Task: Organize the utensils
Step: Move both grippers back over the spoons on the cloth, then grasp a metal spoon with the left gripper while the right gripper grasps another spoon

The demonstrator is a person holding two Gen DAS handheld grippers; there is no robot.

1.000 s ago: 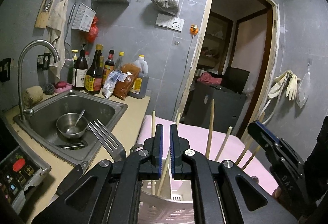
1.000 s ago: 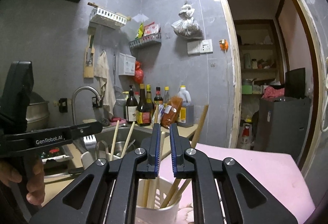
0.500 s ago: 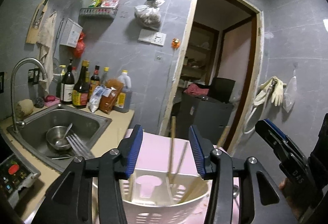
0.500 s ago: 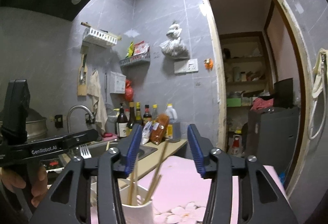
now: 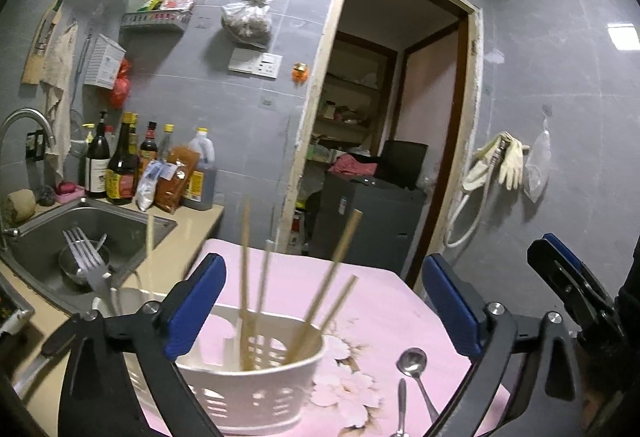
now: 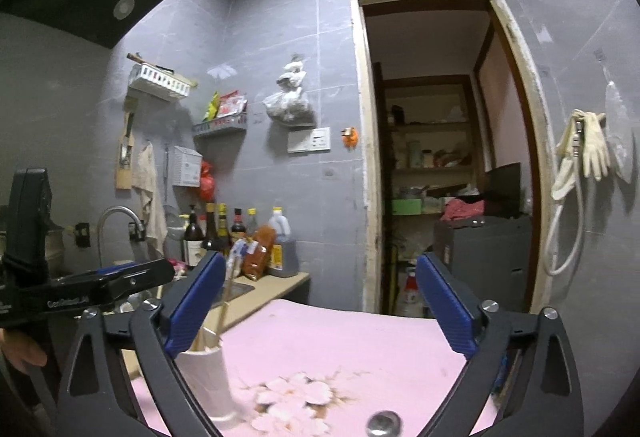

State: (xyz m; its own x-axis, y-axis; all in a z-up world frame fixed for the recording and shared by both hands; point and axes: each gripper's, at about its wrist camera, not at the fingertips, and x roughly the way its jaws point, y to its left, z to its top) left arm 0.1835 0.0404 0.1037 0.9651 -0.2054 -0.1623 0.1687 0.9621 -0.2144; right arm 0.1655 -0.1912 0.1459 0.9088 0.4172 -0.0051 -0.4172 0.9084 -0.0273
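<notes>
White basket [image 5: 256,393] holds, seemingly, five chopsticks [image 5: 245,277]; both tools opening, empty.

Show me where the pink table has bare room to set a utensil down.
The far stretch of the pink floral tablecloth, between the white utensil caddy and the doorway-side edge, is bare. The near right corner is crowded: two spoons lie beside the caddy. The caddy already holds chopsticks.
</notes>
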